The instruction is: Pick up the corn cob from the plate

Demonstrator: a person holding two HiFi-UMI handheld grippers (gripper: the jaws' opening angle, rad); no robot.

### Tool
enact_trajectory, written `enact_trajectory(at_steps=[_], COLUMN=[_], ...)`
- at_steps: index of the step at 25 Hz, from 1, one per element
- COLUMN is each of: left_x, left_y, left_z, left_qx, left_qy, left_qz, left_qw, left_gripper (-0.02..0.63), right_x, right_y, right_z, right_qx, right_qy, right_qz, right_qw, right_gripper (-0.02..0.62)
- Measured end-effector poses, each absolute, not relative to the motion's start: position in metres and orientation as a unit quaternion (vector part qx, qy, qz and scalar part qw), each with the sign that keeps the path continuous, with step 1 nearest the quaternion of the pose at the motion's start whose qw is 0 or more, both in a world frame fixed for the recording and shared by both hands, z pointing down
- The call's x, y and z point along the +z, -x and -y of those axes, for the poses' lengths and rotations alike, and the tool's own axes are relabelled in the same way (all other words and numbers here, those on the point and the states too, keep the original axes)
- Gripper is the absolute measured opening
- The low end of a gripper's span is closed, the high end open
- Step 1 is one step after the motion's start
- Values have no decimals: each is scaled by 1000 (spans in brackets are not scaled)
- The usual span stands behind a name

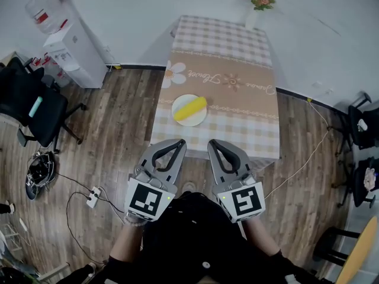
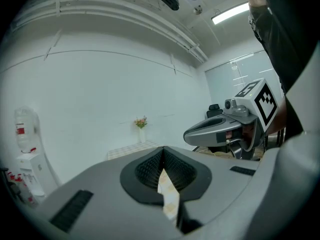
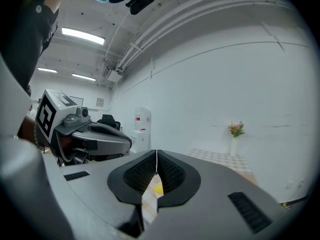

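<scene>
**Corn cob (image 1: 190, 107) lying on plate, both tongs pressed together, no grasp yet**

I am holding the left gripper (image 1: 179, 142) and the right gripper (image 1: 214, 142) side by side in front of my body, short of the near edge of the table (image 1: 237, 70). Both are pointing roughly level toward it. Each gripper view is showing its two jaws meeting along a thin seam with nothing pinched between them. I judge the tongs are being carried shut simply because no grasp is under way.

Beyond the jaws, the plate (image 1: 199, 120) is sitting in the near half of the checked tablecloth, slightly toward my left. The cob is resting across it at a slant, one end pointing to the far right. A spot of yellow is showing through the gap under the right gripper's seam, so that gripper seems to be lining up with the cob. I am reading this as the approach stage. Whichever gripper takes the cob will need its jaws spread first, then closed across the cob's narrow width.

At the far end of the table, a vase of flowers (image 1: 260, 0) is standing against the wall, well apart from the plate.
</scene>
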State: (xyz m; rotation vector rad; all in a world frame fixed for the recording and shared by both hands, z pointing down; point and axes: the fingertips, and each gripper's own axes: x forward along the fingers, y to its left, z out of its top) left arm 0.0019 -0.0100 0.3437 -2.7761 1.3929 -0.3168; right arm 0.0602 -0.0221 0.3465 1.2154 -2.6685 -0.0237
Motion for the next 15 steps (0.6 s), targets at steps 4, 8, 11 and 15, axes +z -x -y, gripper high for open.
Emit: enact_trajectory(at_steps=[4,8,11,15], left_x=[341,341,342,343], left_y=[-2,-3,-3,-6], left_z=[17,23,27,33], left_qx=[-91,-99,-101,-104], left_qy=[886,884,884,888], left_qz=[-454,-457,-457,-448], left_qw=[-4,1,0,14], left_gripper=[14,14,14,14], right_x=[349,350,350,351], right_y=[-64,-68,-74,-85], right_z=[25,26,28,30], right_qx=[-4,0,0,0], right_qy=[-405,-406,-413,-428], right_qz=[907,907,904,898], right_qw=[111,113,110,104], right_gripper=[43,43,43,43])
